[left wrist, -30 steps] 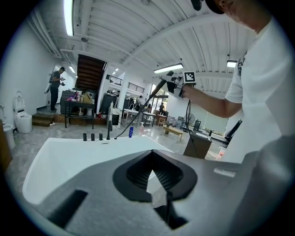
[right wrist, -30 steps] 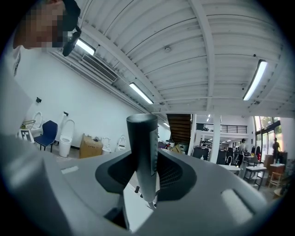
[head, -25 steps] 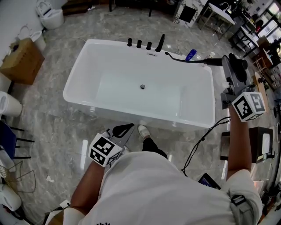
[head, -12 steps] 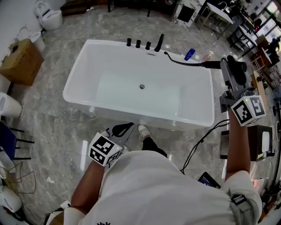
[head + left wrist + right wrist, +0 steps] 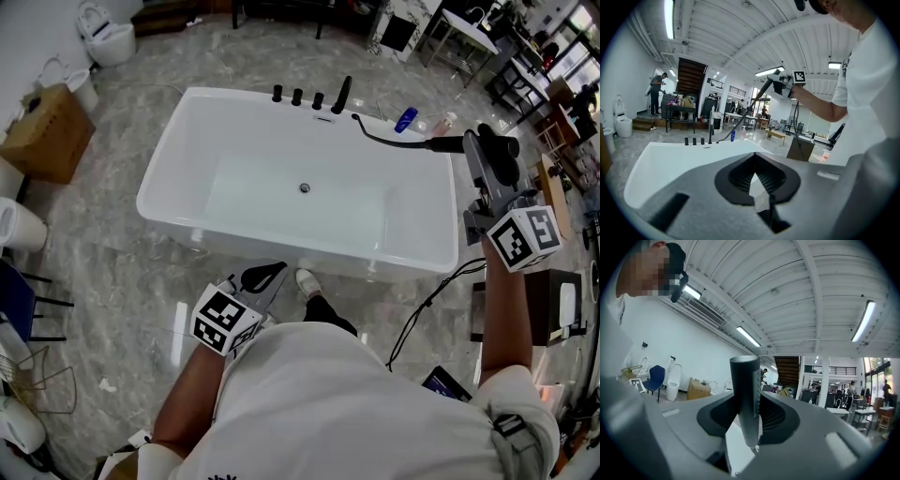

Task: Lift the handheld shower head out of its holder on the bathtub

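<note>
The black handheld shower head (image 5: 745, 394) stands upright between the jaws of my right gripper (image 5: 749, 405), which is shut on its handle. In the head view that right gripper (image 5: 484, 157) hangs past the right end of the white bathtub (image 5: 169, 159). The shower head (image 5: 448, 143) points left, and its black hose (image 5: 384, 139) runs back to the far rim near the black taps (image 5: 297, 95). My left gripper (image 5: 262, 277) is shut and empty, close to my body at the tub's near side. The left gripper view shows the raised shower head (image 5: 765, 88) above the tub (image 5: 670, 159).
A tall black spout (image 5: 343, 92) stands beside the taps. A blue bottle (image 5: 406, 119) lies on the floor behind the tub. A cardboard box (image 5: 47, 127) and a toilet (image 5: 108, 33) are at the left. A cable (image 5: 431, 300) trails on the floor at the right, near tables.
My right gripper has drifted slightly nearer and to the left with the shower head in it, and the hose has followed. The left gripper has stayed still.
</note>
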